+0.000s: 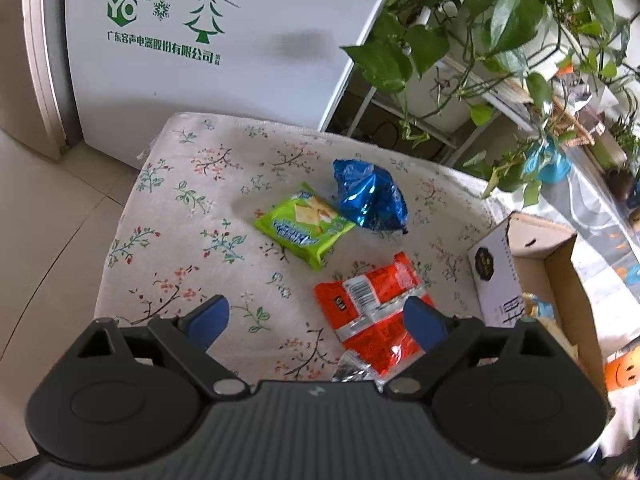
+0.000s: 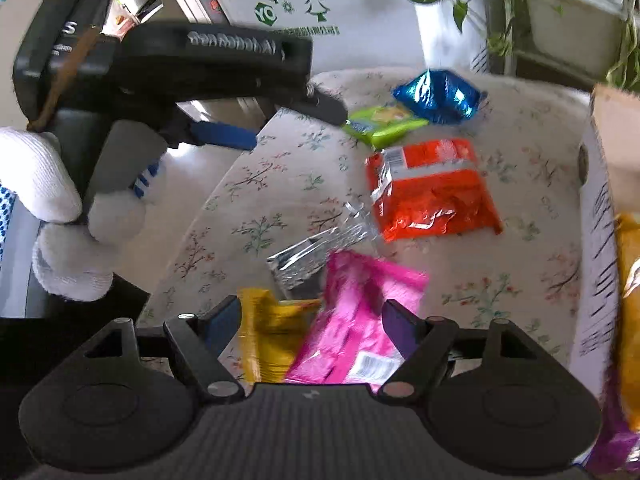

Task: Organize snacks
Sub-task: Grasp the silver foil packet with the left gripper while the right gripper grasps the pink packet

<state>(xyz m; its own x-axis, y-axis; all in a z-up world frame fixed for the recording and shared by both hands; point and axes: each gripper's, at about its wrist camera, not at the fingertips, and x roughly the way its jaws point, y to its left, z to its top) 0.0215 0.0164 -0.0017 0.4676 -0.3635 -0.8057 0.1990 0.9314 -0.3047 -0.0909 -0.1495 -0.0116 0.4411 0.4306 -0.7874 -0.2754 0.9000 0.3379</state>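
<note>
On floral cloth table [image 2: 500, 280]: one each of blue foil bag [image 2: 438, 96], green cracker pack [image 2: 384, 125], orange-red packet [image 2: 432, 188], silver pouch [image 2: 308, 258], pink pack [image 2: 352, 320], yellow pack [image 2: 268, 332]. Left gripper [image 1: 316, 320] wide, empty. Right gripper [image 2: 310, 326] wide, nothing gripped.

Bright daylight, fisheye-bent edges, right view motion-blurred, foil glare

A lived-in home, by every sign here: a white refrigerator [image 1: 208, 52] printed with green Christmas trees and a maker's name stands on pale floor tiles [image 1: 48, 208], trailing leafy houseplants [image 1: 492, 28] spill over a white metal rack [image 1: 420, 92], and a floral cloth [image 1: 192, 216] covers the low table. Beside it sits an opened cardboard box [image 1: 532, 264], household clutter behind.
</note>
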